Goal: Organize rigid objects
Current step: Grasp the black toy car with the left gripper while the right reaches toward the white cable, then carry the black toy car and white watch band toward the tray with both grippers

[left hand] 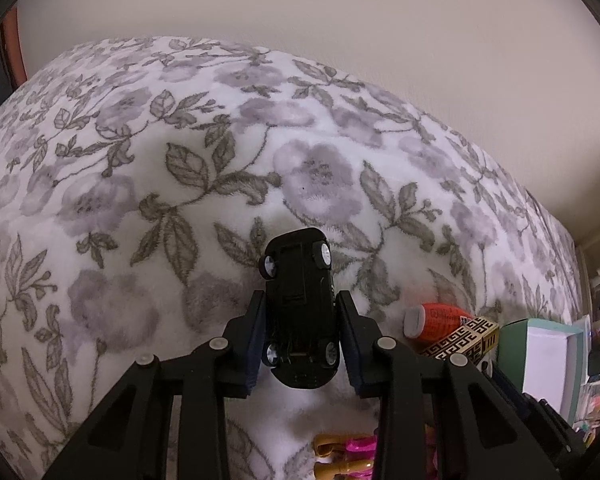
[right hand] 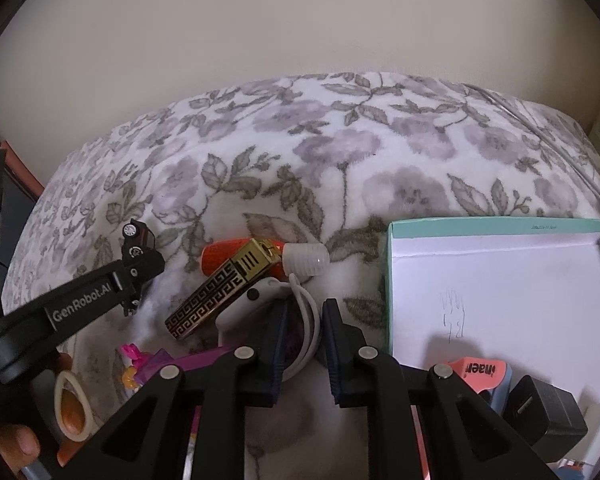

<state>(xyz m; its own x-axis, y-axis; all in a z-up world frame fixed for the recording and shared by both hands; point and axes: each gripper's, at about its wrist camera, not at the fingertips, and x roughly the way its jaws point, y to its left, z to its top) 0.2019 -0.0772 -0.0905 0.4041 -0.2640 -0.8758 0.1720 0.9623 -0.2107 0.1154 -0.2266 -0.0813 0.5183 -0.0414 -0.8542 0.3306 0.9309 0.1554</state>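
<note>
Black hard toy car (left hand: 300, 308) clamped in left gripper (left hand: 302, 344), fuzzy blanket (left hand: 140, 184)

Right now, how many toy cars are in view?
1: a black toy car, underside up, clamped between the left gripper fingers above the floral blanket. Others may be hidden.

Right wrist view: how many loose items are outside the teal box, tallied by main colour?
Black: 1, toy car
Orange: 1, bottle
Black and gold: 1, patterned case
White: 1, corded device
Pink: 1, doll
Total: 5
</note>
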